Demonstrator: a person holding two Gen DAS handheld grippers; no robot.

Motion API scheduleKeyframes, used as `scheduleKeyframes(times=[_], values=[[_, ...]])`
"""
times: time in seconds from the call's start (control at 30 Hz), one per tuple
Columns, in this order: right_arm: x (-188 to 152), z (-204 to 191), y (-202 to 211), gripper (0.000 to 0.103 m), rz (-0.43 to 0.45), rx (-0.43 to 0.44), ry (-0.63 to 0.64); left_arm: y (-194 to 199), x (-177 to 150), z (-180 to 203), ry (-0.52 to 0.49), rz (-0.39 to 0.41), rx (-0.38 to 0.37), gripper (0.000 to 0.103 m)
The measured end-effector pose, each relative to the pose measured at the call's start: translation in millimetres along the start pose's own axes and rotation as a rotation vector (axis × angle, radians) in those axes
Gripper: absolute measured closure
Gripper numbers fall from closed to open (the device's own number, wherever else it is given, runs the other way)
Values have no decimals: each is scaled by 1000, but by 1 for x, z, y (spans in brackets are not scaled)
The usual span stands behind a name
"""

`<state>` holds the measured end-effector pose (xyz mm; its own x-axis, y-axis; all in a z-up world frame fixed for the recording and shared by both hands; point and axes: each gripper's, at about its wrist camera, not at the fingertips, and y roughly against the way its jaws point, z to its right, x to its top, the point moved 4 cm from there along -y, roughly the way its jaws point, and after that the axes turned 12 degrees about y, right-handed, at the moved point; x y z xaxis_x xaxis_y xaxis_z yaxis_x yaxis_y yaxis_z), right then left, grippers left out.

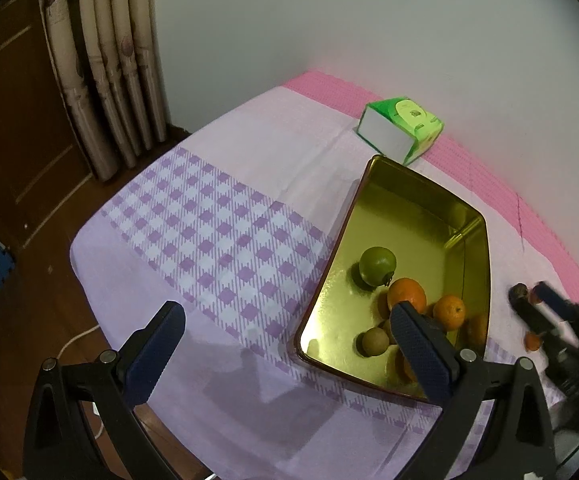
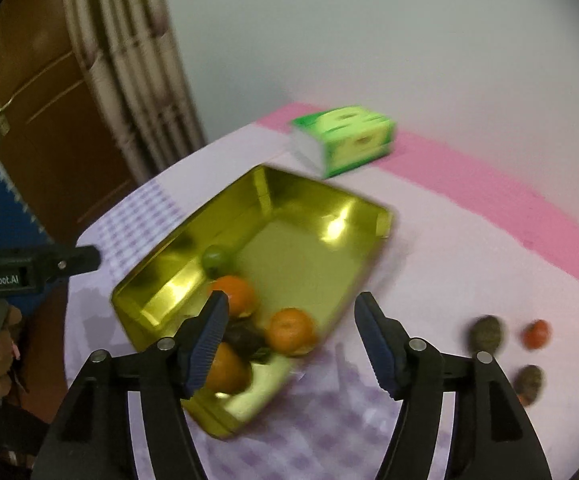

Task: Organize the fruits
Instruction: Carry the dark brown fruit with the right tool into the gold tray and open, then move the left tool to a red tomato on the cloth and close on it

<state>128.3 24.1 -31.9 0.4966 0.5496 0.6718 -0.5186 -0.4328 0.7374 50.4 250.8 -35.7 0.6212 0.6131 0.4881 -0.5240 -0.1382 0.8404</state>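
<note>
A gold metal tray (image 1: 429,216) (image 2: 301,248) lies on the lilac tablecloth. It holds a green fruit (image 1: 377,266) (image 2: 215,258), oranges (image 1: 407,294) (image 2: 292,330), a small brown fruit (image 1: 374,342) and a dark fruit (image 2: 245,338). My left gripper (image 1: 289,336) is open and empty, near the tray's left front corner. My right gripper (image 2: 289,334) is open and empty above the tray's near right edge; it shows blurred in the left wrist view (image 1: 533,304). Right of the tray lie two dark fruits (image 2: 486,332) (image 2: 529,382) and a small red-orange one (image 2: 536,334).
A green and white tissue box (image 1: 399,130) (image 2: 343,140) stands behind the tray on a pink mat (image 1: 489,184) by the white wall. The table edge drops at the left to a wooden floor, with a curtain (image 1: 105,64) and a wooden door beyond.
</note>
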Motion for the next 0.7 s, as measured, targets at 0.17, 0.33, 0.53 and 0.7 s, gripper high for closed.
scheduleKeyframes(times=[0.17,0.33,0.53,0.7], values=[[-37,73,29,26,-11,-161,-100,5,-3,11,-54,25,7,1],[-90,151,48,22,-71,-318,-246,14,-14,40,-163,43,4,1],[-152,216,50,15,-163,-433,-370,18,-40,104,-302,9,-86,1],[-178,239,46,13,-195,-441,-405,17,-69,157,-396,9,-148,1]])
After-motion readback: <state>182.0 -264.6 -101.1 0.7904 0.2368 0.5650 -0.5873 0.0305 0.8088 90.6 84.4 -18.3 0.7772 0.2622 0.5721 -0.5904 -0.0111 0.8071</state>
